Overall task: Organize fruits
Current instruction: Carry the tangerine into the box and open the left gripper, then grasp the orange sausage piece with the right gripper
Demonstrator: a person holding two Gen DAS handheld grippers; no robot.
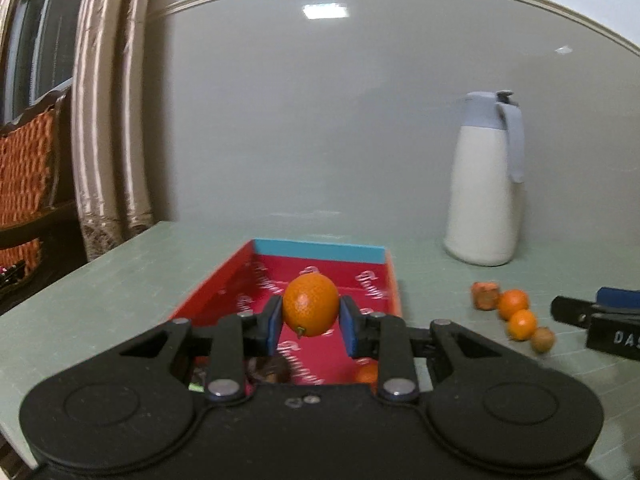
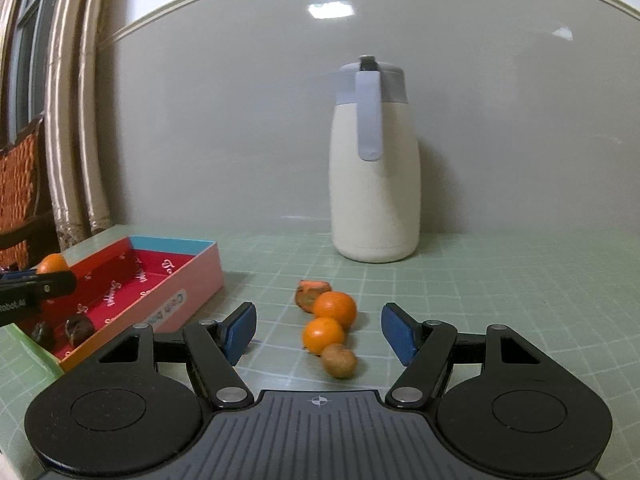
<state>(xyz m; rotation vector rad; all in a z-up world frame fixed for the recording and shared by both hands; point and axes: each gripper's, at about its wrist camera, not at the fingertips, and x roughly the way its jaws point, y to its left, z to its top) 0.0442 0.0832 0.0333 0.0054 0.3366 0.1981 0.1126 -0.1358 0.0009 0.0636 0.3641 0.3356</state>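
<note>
Holding two dark chestnuts [image 2: 79, 326], red box [image 2: 168, 304], orange [image 1: 311, 305] in left jaws above

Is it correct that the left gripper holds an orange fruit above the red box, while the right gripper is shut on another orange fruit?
Not quite. The right gripper is open and holds nothing, as the right wrist view shows. The left gripper does hold an orange fruit above the red box.

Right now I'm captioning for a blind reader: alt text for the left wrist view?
The left hand-held gripper holds a small orange fruit above an open red box on a green mat. A white jug stands behind four small fruits.
</note>
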